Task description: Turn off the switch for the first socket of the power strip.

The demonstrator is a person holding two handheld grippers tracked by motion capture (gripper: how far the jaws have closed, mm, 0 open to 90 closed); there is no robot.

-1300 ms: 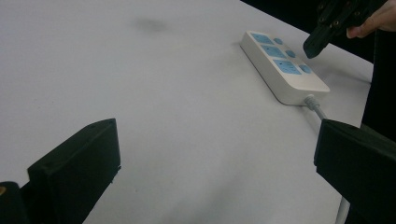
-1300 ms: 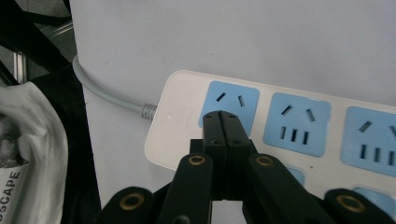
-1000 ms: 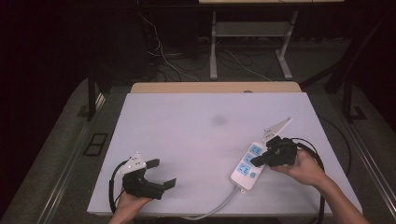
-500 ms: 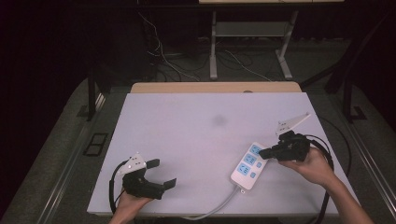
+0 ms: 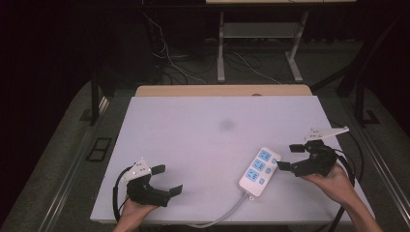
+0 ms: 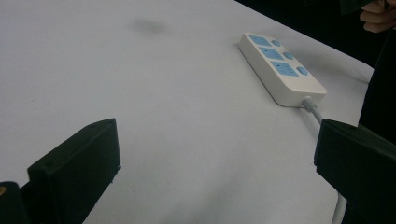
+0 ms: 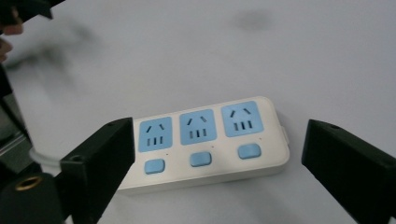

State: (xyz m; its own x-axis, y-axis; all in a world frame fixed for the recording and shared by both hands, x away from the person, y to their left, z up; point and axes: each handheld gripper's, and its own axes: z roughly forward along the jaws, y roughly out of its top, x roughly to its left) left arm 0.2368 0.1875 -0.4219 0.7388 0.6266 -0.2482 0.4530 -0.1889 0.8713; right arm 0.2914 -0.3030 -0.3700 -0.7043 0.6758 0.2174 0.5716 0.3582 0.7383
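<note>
Both the left gripper [image 5: 167, 180] and right gripper [image 5: 290, 156] gape empty near the pale matte tabletop's [image 5: 193, 140] front edge, the right just beside a white three-socket power strip with blue faces [image 5: 259, 170].

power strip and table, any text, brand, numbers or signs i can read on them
None can be read.
The power strip shows no print: three blue sockets and three blue buttons, all unmarked.
Tiny dots sit beside the buttons, too small to tell what they are.
The white table bears a grey smudge, no writing.

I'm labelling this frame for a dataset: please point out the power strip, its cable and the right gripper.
power strip [image 7: 205, 144]: right gripper view, middle socket's face.
cable [image 5: 227, 211]: high view, white run nearing the table's front edge.
right gripper [image 5: 290, 156]: high view, midway between its open fingers.
</note>
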